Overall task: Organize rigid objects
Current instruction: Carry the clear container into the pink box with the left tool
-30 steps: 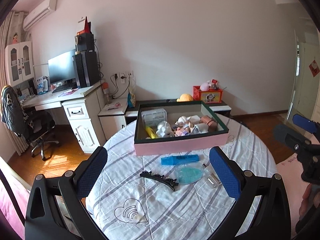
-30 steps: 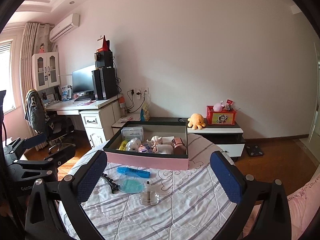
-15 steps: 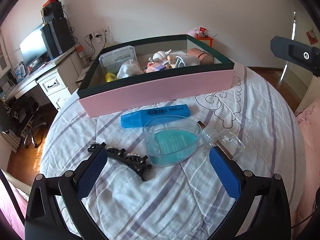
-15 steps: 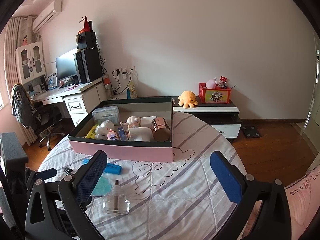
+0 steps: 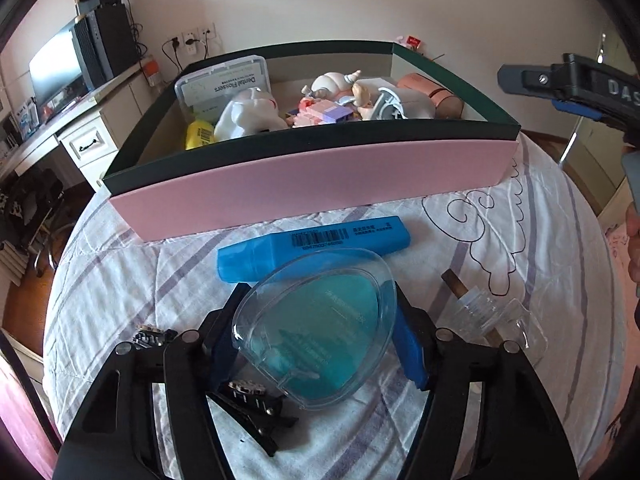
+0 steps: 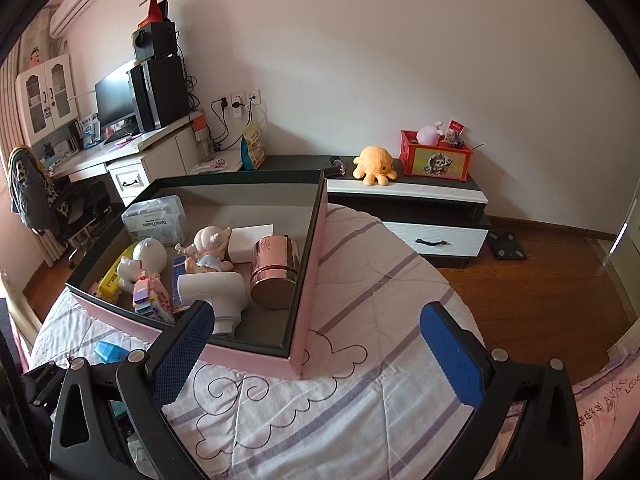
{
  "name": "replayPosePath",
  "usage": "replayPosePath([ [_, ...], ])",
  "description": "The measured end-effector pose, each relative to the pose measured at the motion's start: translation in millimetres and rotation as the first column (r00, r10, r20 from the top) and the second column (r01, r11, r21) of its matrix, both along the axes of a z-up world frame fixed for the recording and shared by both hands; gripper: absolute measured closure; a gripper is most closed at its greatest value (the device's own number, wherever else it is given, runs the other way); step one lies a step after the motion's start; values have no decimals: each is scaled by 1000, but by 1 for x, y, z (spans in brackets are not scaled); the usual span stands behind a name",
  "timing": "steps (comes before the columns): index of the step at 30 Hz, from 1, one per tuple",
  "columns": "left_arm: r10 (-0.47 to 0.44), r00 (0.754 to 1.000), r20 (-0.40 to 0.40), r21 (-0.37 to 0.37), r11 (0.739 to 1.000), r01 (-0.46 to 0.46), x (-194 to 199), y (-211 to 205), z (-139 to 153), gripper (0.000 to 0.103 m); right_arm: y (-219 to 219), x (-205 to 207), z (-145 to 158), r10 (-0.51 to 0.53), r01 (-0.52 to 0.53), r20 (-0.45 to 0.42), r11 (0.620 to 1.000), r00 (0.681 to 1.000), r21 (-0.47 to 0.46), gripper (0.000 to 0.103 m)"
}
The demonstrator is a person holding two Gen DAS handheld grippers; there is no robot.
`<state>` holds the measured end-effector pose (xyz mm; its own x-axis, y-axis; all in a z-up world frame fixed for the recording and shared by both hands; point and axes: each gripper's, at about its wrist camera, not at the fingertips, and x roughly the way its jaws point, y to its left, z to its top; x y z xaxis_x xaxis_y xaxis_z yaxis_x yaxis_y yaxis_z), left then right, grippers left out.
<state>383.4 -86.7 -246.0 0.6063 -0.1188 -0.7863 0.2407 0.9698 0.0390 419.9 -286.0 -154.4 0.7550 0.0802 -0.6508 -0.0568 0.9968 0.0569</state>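
- The left gripper (image 5: 316,344) is closing around the clear egg-shaped case with the teal insert (image 5: 316,332), which lies on the quilted table cover (image 5: 500,400) between the two blue pads (image 5: 410,356). The right pad lies against the rim; whether the left one touches yet I cannot tell.
- To grip well, let the pads meet the case's long sides evenly. The shell is smooth and curved, so I judge an off-centre squeeze could make it squirt forward.
- The black claw hair clip (image 5: 248,404) lies just under the left finger. Keep the finger clear of it, so it is not dragged along.
- Just beyond the case lies the blue highlighter pen (image 5: 316,246), touching or nearly touching it. A straight lift should leave the pen alone.
- To the right lies a clear glass bottle with a wooden stopper (image 5: 492,316), apart from the case.
- Farther off stands the pink box with the dark rim (image 5: 320,184), already holding toys and a floss container. The case must clear its front wall.
- The right gripper (image 6: 316,356) hangs wide apart and empty near the box's near corner, out of the way.
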Motion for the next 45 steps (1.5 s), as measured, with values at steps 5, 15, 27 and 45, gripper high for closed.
replayPosePath([
  [5,61,997,55,-13,998,-60,-4,32,18,36,1,30,-18,-10,8,-82,1000,997,-16,1],
  [15,143,978,150,-46,989,-138,-3,95,58,36,2,49,-35,41,-42,-185,999,982,1,72],
  [27,157,970,185,-63,987,-148,44,121,88,36,18,51,-32,72,-81,-204,996,976,-34,89],
  [45,103,986,131,-38,994,-99,112,68,67,19,17,57,-35,93,-100,-216,995,972,-21,88],
])
